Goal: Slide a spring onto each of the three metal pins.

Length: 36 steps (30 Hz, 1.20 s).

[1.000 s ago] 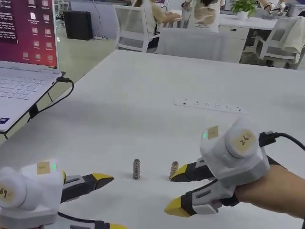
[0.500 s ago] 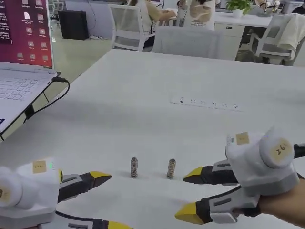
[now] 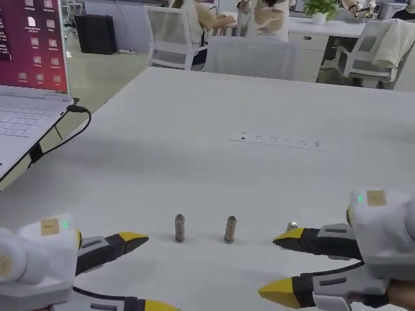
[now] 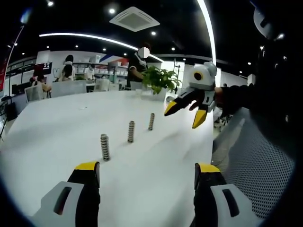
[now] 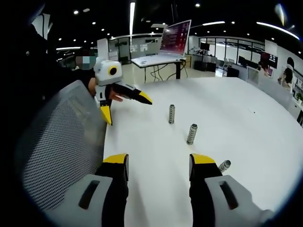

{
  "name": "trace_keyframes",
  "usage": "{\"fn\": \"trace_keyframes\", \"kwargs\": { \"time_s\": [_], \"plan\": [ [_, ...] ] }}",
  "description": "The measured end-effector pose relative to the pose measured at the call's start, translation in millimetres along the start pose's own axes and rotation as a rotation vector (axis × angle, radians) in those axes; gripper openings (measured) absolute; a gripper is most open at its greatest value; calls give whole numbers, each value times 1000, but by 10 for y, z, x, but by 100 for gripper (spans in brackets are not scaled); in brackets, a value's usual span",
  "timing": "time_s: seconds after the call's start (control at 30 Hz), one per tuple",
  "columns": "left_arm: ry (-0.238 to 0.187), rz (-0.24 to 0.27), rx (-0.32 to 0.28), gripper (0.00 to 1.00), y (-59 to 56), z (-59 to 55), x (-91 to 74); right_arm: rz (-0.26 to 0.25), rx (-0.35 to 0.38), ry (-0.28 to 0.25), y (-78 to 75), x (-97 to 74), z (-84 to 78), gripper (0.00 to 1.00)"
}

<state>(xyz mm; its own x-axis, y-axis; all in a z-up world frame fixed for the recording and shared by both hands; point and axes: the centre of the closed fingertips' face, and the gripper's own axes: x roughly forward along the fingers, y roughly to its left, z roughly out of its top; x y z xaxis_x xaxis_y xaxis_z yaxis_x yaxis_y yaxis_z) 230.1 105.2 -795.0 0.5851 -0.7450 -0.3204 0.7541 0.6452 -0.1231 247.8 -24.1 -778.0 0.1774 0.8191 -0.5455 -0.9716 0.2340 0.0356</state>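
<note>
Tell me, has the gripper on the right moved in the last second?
Yes. The right gripper has pulled back rightward, away from the middle spring it was beside, uncovering a third spring.

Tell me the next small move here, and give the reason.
Probably draw the right gripper back from the row. The left spring, middle spring and right spring each already stand upright on the table, apparently on pins, and both it and the left gripper are open, holding nothing.
</note>
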Motion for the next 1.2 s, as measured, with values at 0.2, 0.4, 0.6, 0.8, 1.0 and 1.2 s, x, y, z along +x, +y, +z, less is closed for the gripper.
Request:
{"fn": "trace_keyframes", "kwargs": {
  "time_s": [0.2,0.4,0.6,0.8,1.0,1.2],
  "plan": [
    [0,-1,-2,80,-6,7,7,-49,38,-31,-89,-120,-59,52],
    [1,-1,-3,80,5,21,9,-106,71,-52,-215,-253,-135,54],
    [1,-5,0,81,7,27,25,-156,90,-77,-320,-377,-193,56],
    [4,-6,-2,82,18,29,34,-194,106,-86,-389,-452,-272,62],
    [9,-7,-6,83,36,23,45,-218,109,-111,-432,-474,-303,69],
    [9,-6,-8,83,50,24,54,-247,116,-128,-462,-468,-344,77]
  ]
}}
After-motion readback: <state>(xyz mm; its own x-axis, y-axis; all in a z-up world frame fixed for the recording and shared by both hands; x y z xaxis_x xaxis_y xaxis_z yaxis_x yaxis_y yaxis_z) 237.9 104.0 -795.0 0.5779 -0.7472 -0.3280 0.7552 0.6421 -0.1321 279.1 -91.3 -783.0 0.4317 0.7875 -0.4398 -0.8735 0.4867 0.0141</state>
